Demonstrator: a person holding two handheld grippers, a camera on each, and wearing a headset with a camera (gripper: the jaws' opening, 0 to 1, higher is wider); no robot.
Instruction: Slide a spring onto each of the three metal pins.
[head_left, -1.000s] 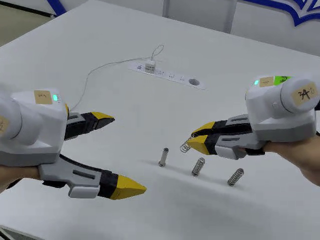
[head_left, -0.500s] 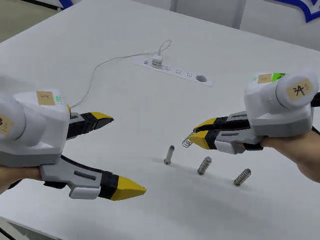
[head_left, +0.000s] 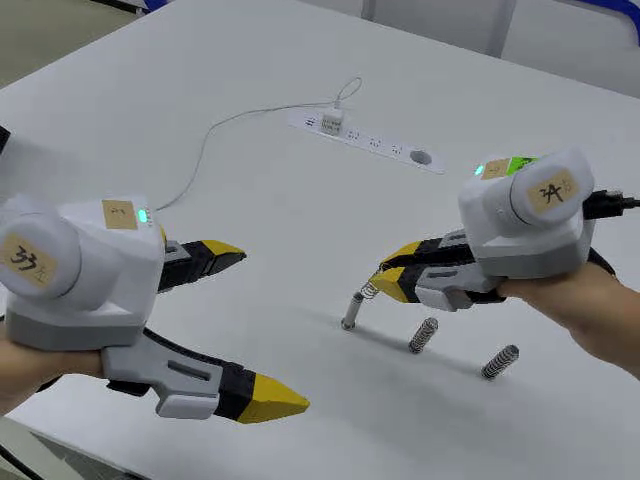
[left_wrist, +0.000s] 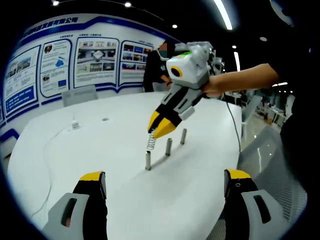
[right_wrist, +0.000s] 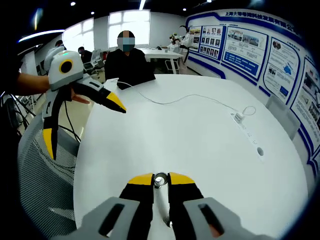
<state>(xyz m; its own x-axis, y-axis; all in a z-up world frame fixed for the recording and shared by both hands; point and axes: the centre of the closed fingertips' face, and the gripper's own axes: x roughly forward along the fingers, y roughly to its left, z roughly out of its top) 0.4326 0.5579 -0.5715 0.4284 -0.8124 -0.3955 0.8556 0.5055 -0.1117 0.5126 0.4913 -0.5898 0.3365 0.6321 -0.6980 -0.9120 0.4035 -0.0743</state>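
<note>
White round tabletop (head_left: 300, 210) lies under both your grippers. Your left gripper (head_left: 270, 330) hangs wide open, well apart from the work. Your right gripper (head_left: 382, 277), clamped on a small coiled metal spring (head_left: 368, 290), has come closer to the bare metal pin (head_left: 350, 312). The spring's lower end seems to meet the pin's top. A spring-covered pin (head_left: 424, 335) stands near the bare one.

Bright, even ceiling light here; the pins (head_left: 350, 312) throw soft shadows across the white surface (head_left: 280, 230), and the fisheye edges bend.
</note>
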